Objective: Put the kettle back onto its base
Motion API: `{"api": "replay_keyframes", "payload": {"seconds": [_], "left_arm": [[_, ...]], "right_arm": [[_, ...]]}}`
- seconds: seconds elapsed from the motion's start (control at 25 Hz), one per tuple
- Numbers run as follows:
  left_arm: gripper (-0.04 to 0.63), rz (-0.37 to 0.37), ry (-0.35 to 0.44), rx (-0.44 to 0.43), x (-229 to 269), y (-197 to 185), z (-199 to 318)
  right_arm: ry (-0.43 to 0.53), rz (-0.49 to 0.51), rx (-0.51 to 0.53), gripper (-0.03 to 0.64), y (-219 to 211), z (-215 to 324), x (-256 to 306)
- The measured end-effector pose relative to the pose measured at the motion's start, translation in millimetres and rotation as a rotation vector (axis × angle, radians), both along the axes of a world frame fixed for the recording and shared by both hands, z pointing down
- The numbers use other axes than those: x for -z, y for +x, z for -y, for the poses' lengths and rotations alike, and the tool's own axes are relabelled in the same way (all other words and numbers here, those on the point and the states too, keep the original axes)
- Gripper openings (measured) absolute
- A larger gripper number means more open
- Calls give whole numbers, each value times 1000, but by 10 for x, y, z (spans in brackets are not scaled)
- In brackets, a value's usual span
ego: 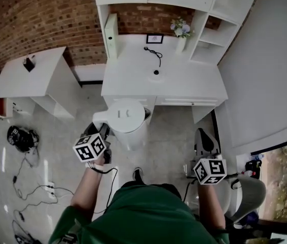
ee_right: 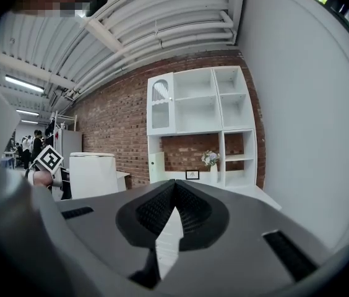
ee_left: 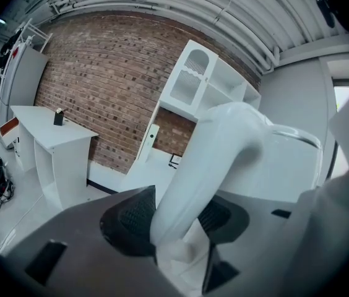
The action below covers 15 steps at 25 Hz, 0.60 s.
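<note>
Head view: left tongs (ego: 102,132) grip white kettle (ego: 127,117) (square-marker cube (ego: 89,148) behind).

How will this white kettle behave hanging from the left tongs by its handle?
The white plastic kettle looks rigid, unlikely to flex. Held only at its curved handle, off-centre, it may swing or tilt. The smooth handle might slip.

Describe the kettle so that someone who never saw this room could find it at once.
Start at the white desk with shelves against the brick wall. Just in front of it, above the floor, the left claw grips a handle: that belongs to the kettle. It is the only white, round, lidded vessel in sight.
</note>
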<state>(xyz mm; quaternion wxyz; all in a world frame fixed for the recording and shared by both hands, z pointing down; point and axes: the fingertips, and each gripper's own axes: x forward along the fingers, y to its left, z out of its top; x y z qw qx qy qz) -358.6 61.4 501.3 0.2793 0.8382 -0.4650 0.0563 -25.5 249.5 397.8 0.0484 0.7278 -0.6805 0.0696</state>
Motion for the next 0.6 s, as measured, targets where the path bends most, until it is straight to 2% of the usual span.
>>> {"api": "replay_keyframes", "payload": {"seconds": [0.32, 0.6], "left_arm": [[202, -3, -24, 17, -107, 55, 449], [202, 20, -15, 57, -94, 237, 756]], "right_arm": [[-32, -4, 5, 21, 74, 446, -75], [-20, 21, 73, 21, 283, 1002, -190]]}}
